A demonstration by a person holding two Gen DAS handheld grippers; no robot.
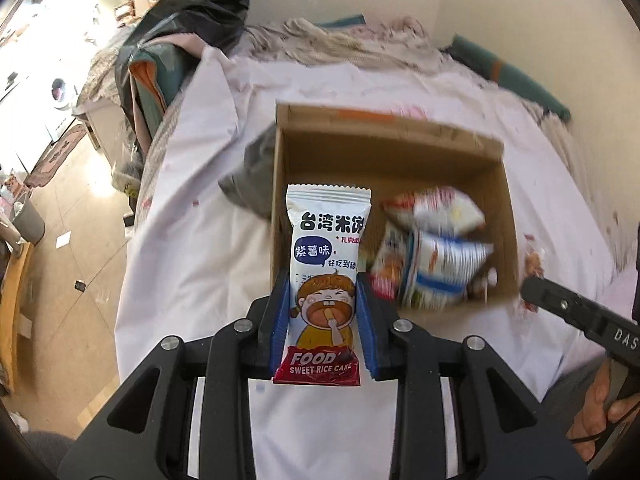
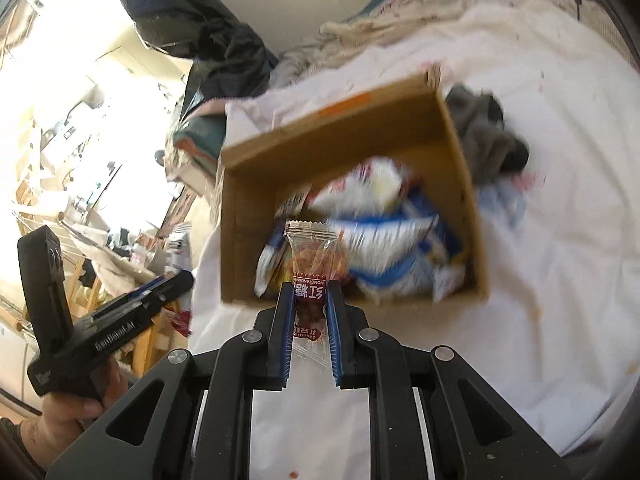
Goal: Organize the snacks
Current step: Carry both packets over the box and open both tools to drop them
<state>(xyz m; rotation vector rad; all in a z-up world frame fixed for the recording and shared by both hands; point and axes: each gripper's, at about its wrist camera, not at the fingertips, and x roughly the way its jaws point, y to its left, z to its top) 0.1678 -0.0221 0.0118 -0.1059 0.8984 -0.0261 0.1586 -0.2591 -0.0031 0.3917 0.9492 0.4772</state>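
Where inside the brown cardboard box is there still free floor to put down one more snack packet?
The brown cardboard box has bare floor along its far wall, behind the blue-and-white snack bags. The near half is crowded with those bags. Outside, the white sheet on the box's left side lies open.

1. Your rice cake packet [image 1: 326, 280] reads "台湾米饼", "紫薯味", "FOOD" and "SWEET RICE CAKE".
2. Your clear candy wrapper [image 2: 312, 276] shows "红糖", seen upside down.
3. The other gripper's body [image 2: 108, 328] reads roughly "GenRobot.AI"; the right one [image 1: 580, 316] shows "DAS".
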